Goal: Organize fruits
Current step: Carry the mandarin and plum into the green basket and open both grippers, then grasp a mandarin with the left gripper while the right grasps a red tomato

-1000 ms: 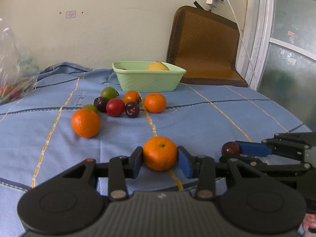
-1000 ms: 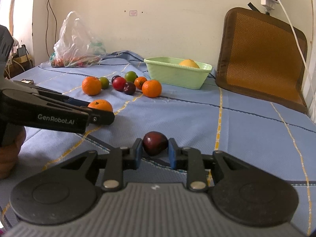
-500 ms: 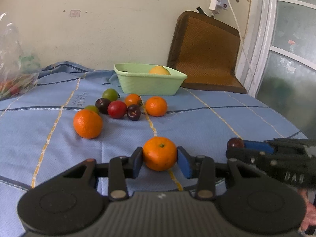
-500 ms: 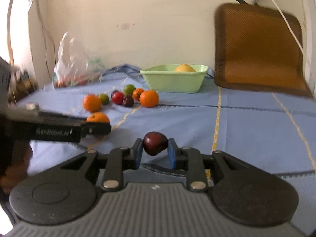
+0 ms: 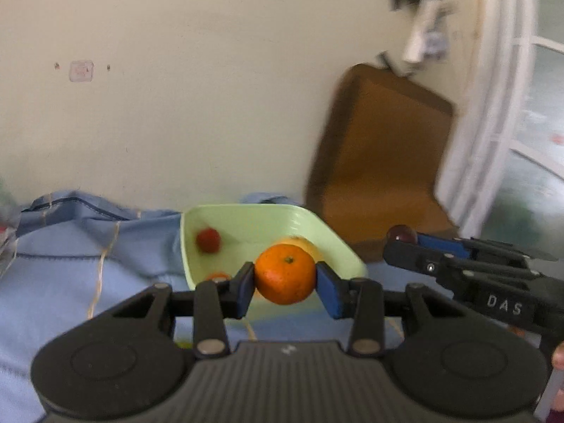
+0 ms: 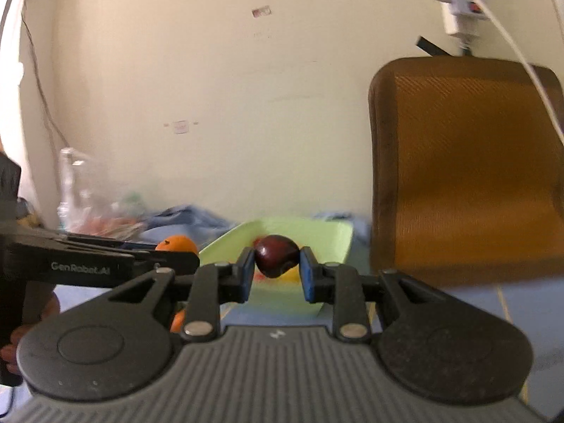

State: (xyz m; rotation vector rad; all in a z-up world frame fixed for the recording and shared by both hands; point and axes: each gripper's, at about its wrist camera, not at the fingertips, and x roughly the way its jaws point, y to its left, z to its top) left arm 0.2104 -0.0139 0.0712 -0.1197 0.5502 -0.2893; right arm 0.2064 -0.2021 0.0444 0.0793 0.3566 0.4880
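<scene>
My left gripper (image 5: pixel 284 287) is shut on an orange tangerine (image 5: pixel 284 273) and holds it over the near edge of the light green bowl (image 5: pixel 246 222). My right gripper (image 6: pixel 276 270) is shut on a dark red plum (image 6: pixel 276 260), held just in front of the green bowl (image 6: pixel 317 232). In the bowl I see a small red fruit (image 5: pixel 208 240), a small orange fruit (image 5: pixel 218 276) and part of a yellow fruit (image 5: pixel 310 246). The right gripper and its plum (image 5: pixel 402 234) show at the right of the left wrist view. The left gripper's tangerine (image 6: pixel 176 243) shows at the left of the right wrist view.
A brown cushion (image 6: pixel 465 162) leans on the wall right of the bowl. A clear plastic bag (image 6: pixel 95 208) lies at the far left. The blue cloth (image 5: pixel 70 264) covers the surface. A power strip with cables (image 6: pixel 458 7) hangs on the wall.
Both grippers have lifted and moved forward to the green bowl with their fruits. The loose fruits on the cloth have dropped out of view below.
</scene>
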